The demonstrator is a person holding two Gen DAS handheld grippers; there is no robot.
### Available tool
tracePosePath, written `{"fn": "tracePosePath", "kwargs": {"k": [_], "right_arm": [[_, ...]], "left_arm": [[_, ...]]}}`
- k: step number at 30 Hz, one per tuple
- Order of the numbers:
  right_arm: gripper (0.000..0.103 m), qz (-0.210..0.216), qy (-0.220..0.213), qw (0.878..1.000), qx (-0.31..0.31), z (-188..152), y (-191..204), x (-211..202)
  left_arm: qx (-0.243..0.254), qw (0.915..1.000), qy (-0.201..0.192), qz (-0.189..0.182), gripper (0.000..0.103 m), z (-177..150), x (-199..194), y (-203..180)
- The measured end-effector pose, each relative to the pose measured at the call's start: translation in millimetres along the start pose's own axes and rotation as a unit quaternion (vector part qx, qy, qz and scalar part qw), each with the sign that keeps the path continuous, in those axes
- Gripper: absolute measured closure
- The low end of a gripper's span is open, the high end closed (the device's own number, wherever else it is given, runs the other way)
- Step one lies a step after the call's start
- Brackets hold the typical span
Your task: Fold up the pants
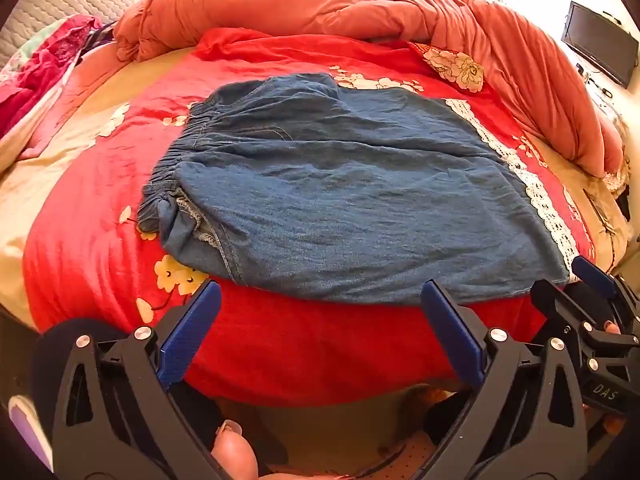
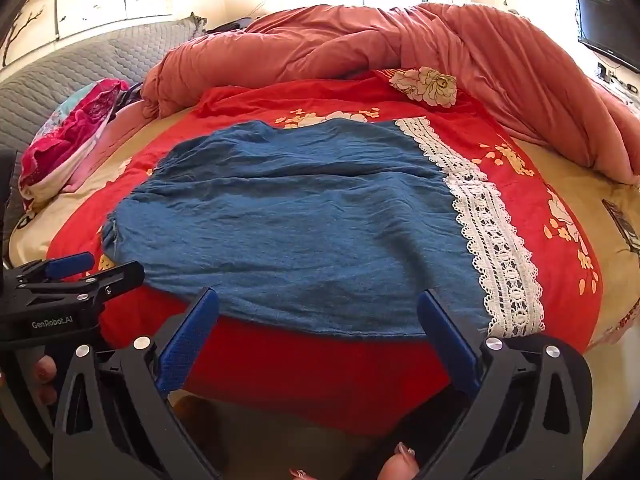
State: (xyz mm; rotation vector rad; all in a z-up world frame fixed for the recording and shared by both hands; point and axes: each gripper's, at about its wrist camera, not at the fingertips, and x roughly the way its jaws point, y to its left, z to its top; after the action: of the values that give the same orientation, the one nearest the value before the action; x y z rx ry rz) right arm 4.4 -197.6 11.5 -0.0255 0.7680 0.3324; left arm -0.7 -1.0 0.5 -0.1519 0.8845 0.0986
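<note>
Blue denim pants with white lace hem (image 1: 360, 200) lie flat on the red floral bed (image 1: 280, 340), apparently folded once already. Left gripper (image 1: 320, 304) and right gripper (image 2: 318, 312) hover spread wide, empty. Next: seize the near edge.

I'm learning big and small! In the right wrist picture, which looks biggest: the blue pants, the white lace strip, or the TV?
1. Blue pants
2. White lace strip
3. TV, though it's far away and partly cut off.

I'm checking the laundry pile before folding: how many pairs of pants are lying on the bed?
1: the blue denim pants with white lace hem lie flat on the red bedspread, just ahead of both open grippers. Others may hide under the bunched quilt.
</note>
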Motion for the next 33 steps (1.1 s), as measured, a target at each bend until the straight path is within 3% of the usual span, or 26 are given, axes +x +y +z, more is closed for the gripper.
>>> {"fn": "tracePosePath", "kwargs": {"k": [4, 33], "right_arm": [[0.004, -0.004, -0.006, 1.0, 0.003, 1, 0, -3], [0.004, -0.004, -0.01, 1.0, -0.001, 1, 7, -7]], "left_arm": [[-0.005, 0.9998, 0.008, -0.018, 0.009, 3, -1, 1], [-0.001, 0.9996, -0.001, -0.028, 0.009, 0, -5, -8]]}}
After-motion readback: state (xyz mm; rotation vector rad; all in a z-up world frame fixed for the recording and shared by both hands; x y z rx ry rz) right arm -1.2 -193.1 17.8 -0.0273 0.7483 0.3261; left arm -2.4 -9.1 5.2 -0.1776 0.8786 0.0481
